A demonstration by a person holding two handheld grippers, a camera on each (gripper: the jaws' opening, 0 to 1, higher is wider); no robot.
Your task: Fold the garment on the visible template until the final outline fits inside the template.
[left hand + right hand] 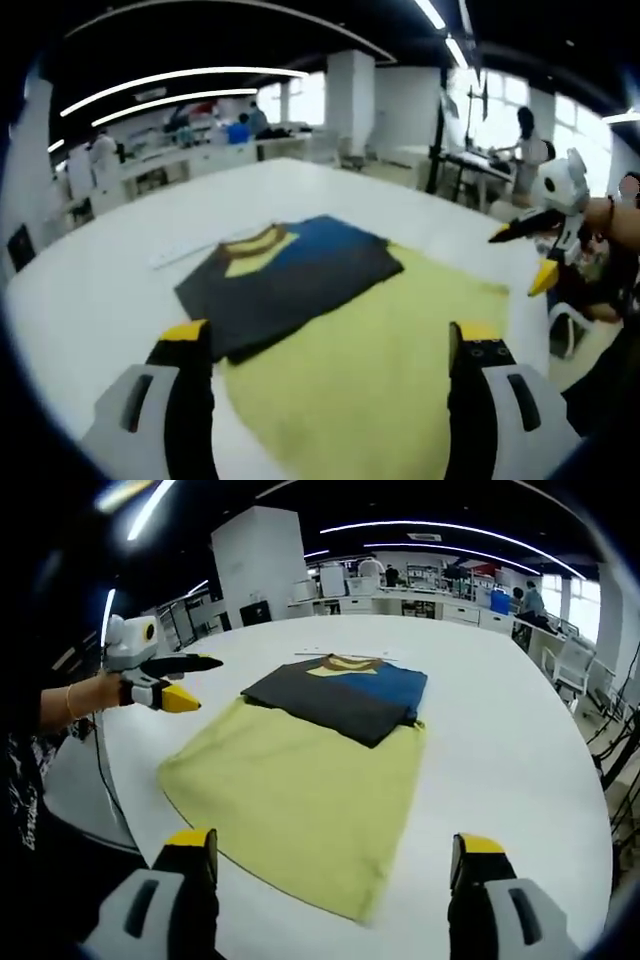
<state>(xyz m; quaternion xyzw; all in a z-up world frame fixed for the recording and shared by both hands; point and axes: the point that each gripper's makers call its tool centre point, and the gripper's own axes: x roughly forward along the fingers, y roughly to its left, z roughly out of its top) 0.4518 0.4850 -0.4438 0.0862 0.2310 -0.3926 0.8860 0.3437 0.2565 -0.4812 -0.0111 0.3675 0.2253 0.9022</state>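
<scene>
The folded dark garment lay on the far end of the yellow template, with its blue part and yellow collar toward the far side, all on the white counter. A thin pale strip lay on the counter just beyond the collar. Bare counter spread wide around the template on every side; chairs and desks stood beyond its edge. The left gripper hung in the air beside the template, jaws parted and holding nothing. The right gripper hovered over the near counter edge, jaws wide apart and empty.
</scene>
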